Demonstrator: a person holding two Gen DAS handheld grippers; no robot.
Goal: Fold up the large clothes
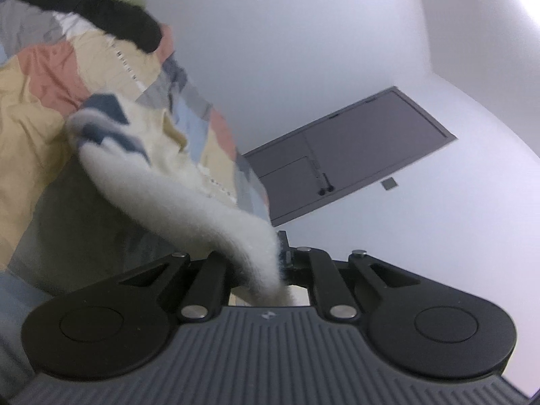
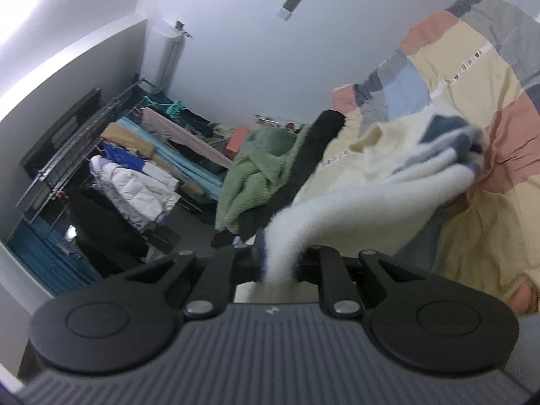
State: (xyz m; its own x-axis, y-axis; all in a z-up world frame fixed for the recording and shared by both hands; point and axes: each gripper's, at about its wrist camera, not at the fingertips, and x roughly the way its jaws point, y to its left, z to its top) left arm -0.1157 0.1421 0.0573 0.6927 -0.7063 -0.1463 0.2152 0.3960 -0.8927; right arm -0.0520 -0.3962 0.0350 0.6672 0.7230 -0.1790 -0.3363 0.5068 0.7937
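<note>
The sweater (image 1: 189,202) — white and fluffy, with blue stripes — is pinched at one edge in the left gripper (image 1: 266,270), its jaws closed tight on the knit, and at another edge in the right gripper (image 2: 280,263), whose jaws are likewise clamped on it. From both sets of jaws the cloth runs forward in a stretched band to a bunched heap lying on the bed (image 2: 472,67). No fold is visible — by my reading the work is only at the pick-up, with spreading and every fold left. Beyond the heap lie a green fleece (image 2: 260,172) and a black garment (image 2: 314,155), unfolded.
</note>
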